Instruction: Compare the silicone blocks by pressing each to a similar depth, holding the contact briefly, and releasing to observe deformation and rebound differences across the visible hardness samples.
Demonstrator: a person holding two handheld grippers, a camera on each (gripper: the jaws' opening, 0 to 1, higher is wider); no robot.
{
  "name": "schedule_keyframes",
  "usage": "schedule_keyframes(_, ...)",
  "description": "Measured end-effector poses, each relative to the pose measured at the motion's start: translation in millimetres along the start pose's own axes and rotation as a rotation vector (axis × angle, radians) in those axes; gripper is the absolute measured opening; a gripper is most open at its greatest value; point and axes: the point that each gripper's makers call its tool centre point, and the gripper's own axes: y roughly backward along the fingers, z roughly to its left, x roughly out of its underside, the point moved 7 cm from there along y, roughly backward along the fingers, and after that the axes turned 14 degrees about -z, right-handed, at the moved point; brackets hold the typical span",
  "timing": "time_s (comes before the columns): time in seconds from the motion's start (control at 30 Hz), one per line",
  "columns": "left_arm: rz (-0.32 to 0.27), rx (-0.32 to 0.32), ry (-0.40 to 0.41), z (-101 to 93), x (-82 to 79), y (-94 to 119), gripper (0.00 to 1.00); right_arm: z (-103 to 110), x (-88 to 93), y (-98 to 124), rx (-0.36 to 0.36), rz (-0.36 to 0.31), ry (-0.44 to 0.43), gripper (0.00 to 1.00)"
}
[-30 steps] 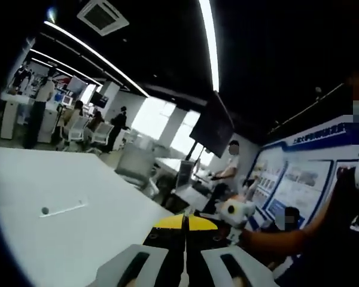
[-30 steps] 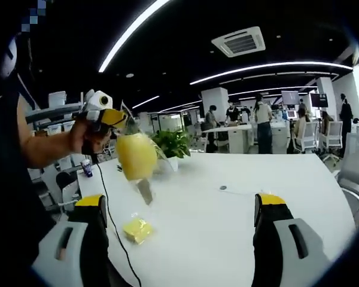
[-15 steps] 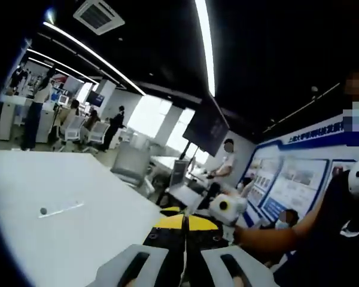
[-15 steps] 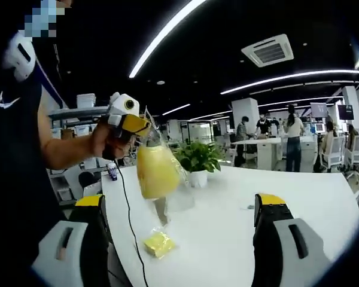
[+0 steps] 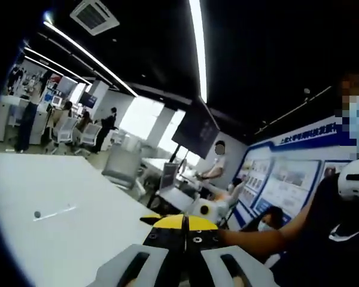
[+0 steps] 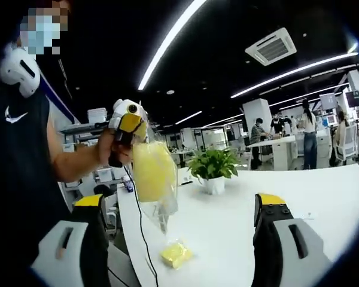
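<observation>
Lots of bare white table [image 6: 299, 203] around. The left gripper [image 6: 131, 122] pinches a bagged yellow block [image 6: 151, 173] up in the air, while the right gripper [image 6: 179, 224] gapes wide with nothing in it.

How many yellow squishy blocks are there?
2. One block hangs in a clear bag from the left hand-held gripper. The other lies bagged on the white table below. More may be hidden.
</observation>
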Motion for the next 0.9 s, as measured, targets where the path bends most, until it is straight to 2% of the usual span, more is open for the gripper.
schedule_keyframes(0.1,-0.004,0.011,-0.001,-3.5,-2.8,-1.2,0.00,4.1,-3.0,-5.1,-0.029,-0.006,-0.013,0.95)
schedule_keyframes(0.53,-0.018,0.030,0.022,-8.8,-2.4,-0.5,0.00,19.8,-7.0,-24.6,-0.135,-0.031,-0.086,0.74)
schedule_keyframes(0.7,-0.019,0.034,0.025,-9.8,-1.1,-3.5,0.00,19.5,-11.3,-25.1,-0.152,-0.061,-0.106,0.63)
schedule_keyframes(0.9,-0.035,0.039,0.028,-9.5,-3.9,-6.2,0.00,18.0,-10.7,-24.0,-0.167,-0.053,-0.111,0.48)
